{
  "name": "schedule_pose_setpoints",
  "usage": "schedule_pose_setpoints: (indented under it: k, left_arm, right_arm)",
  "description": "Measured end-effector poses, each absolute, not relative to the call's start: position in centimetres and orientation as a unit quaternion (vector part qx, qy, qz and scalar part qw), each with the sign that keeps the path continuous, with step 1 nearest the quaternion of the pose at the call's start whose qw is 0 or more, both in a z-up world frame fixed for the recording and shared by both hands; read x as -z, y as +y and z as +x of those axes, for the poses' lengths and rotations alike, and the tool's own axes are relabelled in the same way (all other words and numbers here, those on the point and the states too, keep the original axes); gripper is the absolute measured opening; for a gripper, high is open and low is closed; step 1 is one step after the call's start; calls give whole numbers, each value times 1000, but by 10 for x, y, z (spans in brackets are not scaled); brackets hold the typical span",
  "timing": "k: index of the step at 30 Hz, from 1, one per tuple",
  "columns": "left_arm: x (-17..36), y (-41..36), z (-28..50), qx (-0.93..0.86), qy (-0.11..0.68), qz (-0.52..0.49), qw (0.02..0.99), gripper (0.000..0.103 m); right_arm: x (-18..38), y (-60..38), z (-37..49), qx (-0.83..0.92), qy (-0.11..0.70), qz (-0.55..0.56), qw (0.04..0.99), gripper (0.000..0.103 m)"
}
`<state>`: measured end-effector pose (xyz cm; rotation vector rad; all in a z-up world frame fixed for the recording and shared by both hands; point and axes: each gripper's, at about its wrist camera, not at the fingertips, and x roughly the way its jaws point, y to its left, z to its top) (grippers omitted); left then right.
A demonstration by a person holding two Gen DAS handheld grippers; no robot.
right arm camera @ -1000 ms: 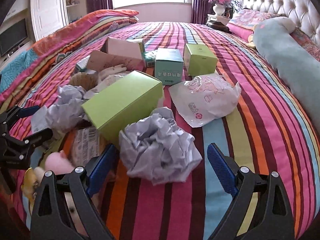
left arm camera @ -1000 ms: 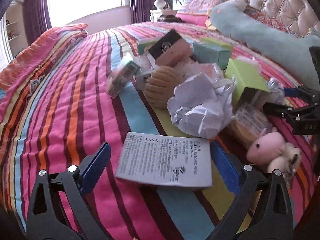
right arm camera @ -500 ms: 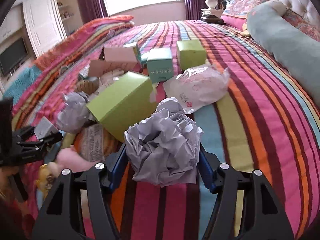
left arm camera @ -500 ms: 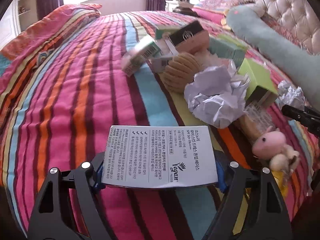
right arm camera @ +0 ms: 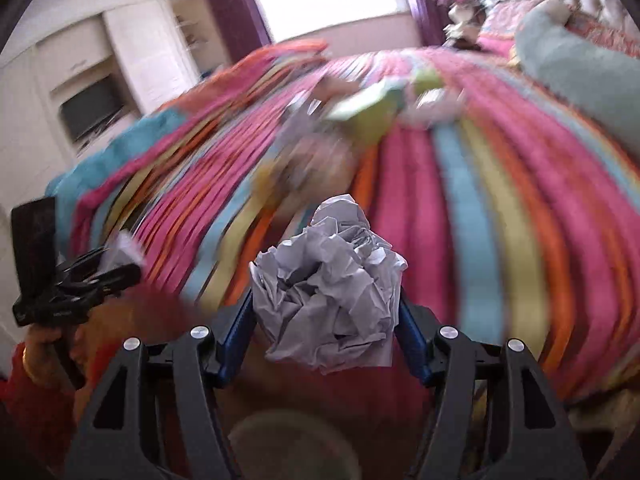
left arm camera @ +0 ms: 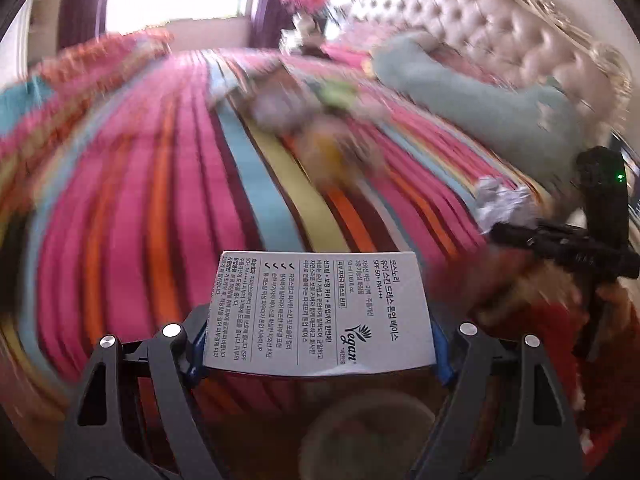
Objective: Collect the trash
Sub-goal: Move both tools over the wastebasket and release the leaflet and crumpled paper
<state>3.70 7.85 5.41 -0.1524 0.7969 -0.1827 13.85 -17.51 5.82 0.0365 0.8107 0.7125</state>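
A flat white printed box (left arm camera: 318,312) is clamped between the blue pads of the left claw (left arm camera: 319,346), its text face turned up, and it is held above the near part of the striped bed cover (left arm camera: 168,184). A ball of crumpled white paper (right arm camera: 326,292) is gripped by the right claw (right arm camera: 326,334), pressed on both sides by the blue pads, likewise above the near edge of the bed. In the left wrist view the right claw is seen at the right with the crumpled paper at its tip. In the right wrist view the left claw is seen at the far left. Farther away on the bed a blurred heap of remaining items (right arm camera: 360,120) is made out, with a green box among them; details cannot be told through the blur. A long pale blue cushion (left arm camera: 480,104) lies at the far right beside the tufted headboard (left arm camera: 500,28). A blurred round rim (right arm camera: 292,444) is seen at the bottom, below the claw
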Motion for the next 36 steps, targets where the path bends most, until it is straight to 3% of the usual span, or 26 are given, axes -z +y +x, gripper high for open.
schedule_pose_setpoints:
  k: [6, 13, 24, 26, 28, 36]
  left_arm:
    - [45, 27, -24, 113, 505, -73, 853, 78]
    - [139, -10, -24, 107, 610, -22, 785, 78]
    - [168, -29, -11, 100, 650, 2, 753, 79]
    - [173, -32, -12, 96, 651, 10, 753, 83]
    - [175, -34, -12, 97, 649, 14, 755, 92]
    - [169, -23, -18, 91, 643, 4, 760, 93]
  right_arm:
    - [33, -158, 49, -345, 513, -2, 786, 61]
    - [129, -143, 36, -294, 633, -28, 716, 61]
    - [142, -124, 40, -285, 646, -75, 704, 65]
    - [144, -129, 36, -282, 646, -78, 705, 74]
    - [145, -135, 32, -277, 642, -84, 709, 76]
    - [139, -139, 35, -260, 627, -88, 729, 76]
